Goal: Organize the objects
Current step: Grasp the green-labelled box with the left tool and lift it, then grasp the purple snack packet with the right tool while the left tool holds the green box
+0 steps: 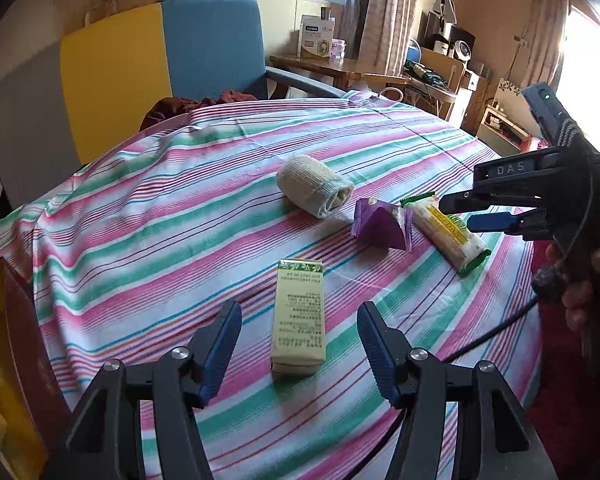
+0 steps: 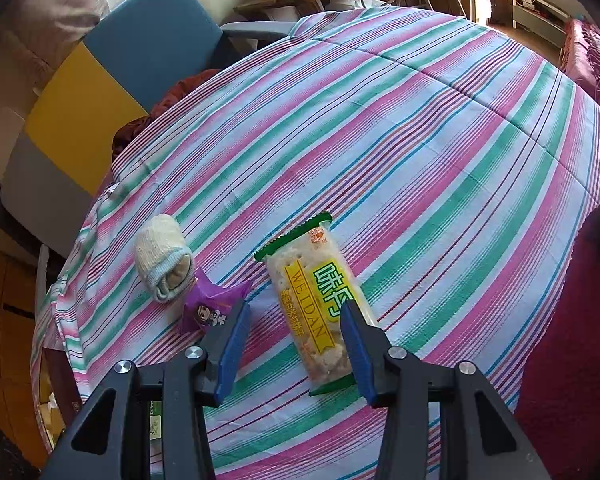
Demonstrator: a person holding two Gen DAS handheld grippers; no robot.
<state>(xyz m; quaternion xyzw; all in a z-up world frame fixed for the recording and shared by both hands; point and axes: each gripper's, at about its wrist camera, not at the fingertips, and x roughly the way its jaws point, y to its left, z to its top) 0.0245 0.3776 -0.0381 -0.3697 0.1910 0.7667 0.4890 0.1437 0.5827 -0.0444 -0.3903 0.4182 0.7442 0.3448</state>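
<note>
The right gripper (image 2: 292,344) hung spread over the cracker packet (image 2: 314,304) on the striped tablecloth (image 2: 420,140), whose long axis ran almost along the fingers. The left gripper (image 1: 299,346), also spread, straddled the green box (image 1: 299,316) lying lengthwise.

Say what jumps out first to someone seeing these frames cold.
The pink, green and white striped tablecloth fills both views. On it lie a rolled beige sock, a purple snack pouch, a green-edged clear rice-cracker packet and a pale green carton. The open left gripper frames the carton; the open right gripper hovers over the packet.
</note>
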